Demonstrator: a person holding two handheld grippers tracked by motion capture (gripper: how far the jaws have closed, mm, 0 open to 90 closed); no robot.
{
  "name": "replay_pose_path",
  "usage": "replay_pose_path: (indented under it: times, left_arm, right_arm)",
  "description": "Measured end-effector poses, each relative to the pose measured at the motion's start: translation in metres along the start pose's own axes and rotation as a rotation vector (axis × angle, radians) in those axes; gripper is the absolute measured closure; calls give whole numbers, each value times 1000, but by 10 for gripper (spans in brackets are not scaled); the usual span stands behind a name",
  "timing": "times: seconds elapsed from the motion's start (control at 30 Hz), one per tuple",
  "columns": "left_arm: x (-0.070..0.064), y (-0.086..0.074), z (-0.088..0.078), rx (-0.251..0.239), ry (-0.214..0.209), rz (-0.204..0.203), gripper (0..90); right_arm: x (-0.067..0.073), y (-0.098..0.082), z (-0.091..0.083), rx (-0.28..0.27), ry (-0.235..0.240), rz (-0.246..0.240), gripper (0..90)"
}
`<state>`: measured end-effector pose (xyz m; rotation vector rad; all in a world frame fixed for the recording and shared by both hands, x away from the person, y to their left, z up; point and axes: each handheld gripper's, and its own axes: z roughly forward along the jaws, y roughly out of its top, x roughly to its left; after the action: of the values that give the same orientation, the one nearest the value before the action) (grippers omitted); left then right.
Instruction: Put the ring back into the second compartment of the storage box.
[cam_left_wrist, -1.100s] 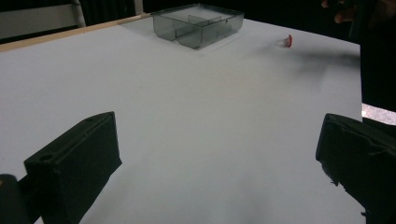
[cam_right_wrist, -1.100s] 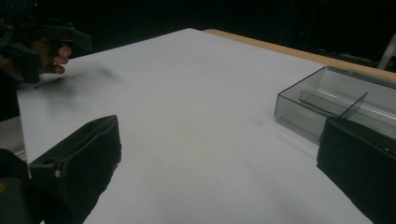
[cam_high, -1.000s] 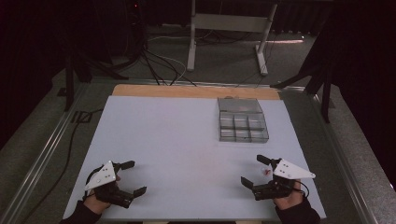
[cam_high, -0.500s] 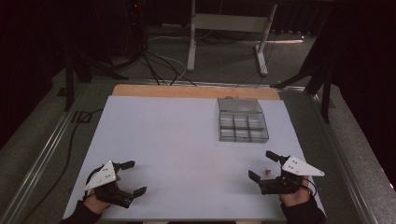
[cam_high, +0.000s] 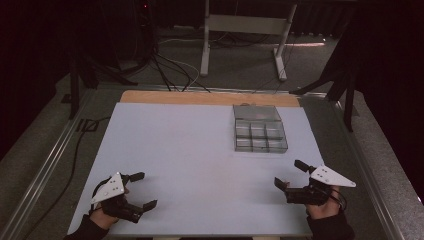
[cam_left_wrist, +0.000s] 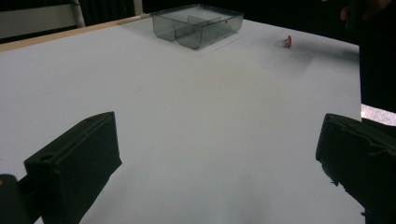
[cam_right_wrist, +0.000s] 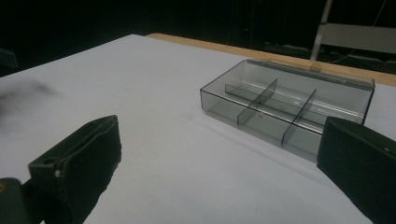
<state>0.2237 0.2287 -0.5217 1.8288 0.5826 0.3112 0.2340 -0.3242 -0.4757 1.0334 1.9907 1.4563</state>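
High view: the left gripper (cam_high: 140, 190) sits at the near left corner of the white table (cam_high: 190, 150), held low in a hand (cam_high: 102, 217) that enters from the bottom edge, with its grey three-cornered plate on top; both jaws stand wide apart and hold nothing. The right gripper (cam_high: 295, 175) sits near the table's near right corner, angled toward the far left, with its jaws likewise spread and nothing between them; the hand (cam_high: 320, 210) behind it wears a dark sleeve. A clear compartment box (cam_high: 259, 135), divided into small cells, stands on the far right part of the table, well apart from both grippers; its cells look empty as far as can be told. Left gripper view: a small red object (cam_left_wrist: 288, 41) lies on the white surface toward the right gripper's side, apart from the box (cam_left_wrist: 198, 25). Right gripper view: the box (cam_right_wrist: 285, 107) lies ahead between the spread jaws, not touched. The table carries a wooden strip (cam_high: 210, 98) along its far edge; beyond it lie a grey floor, black cables (cam_high: 170, 70) and a light metal stand (cam_high: 245, 30) in a dark room.
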Motion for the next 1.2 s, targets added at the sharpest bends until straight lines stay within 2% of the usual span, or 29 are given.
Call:
replay_pose_path:
  times: [0.23,0.6,1.0,1.07,1.1,1.2]
  left_arm:
    - [0,0,0,-5,-3,-3,1]
    - [1,0,0,-8,-9,-8,1]
    - [1,0,0,-6,-8,-10,1]
    - [1,0,0,-2,-8,-10,1]
    - [1,0,0,-3,-9,-10,1]
    - [1,0,1,-1,-10,-8,1]
  right_arm:
    - [-6,-2,-4,15,-23,15,0]
    - [-15,-5,-8,44,-91,4,0]
    - [-25,-14,-11,106,-102,34,0]
    - [-25,-15,-11,117,-119,24,0]
    - [-26,-16,-11,121,-100,29,0]
    - [-27,-20,-8,148,-98,33,0]
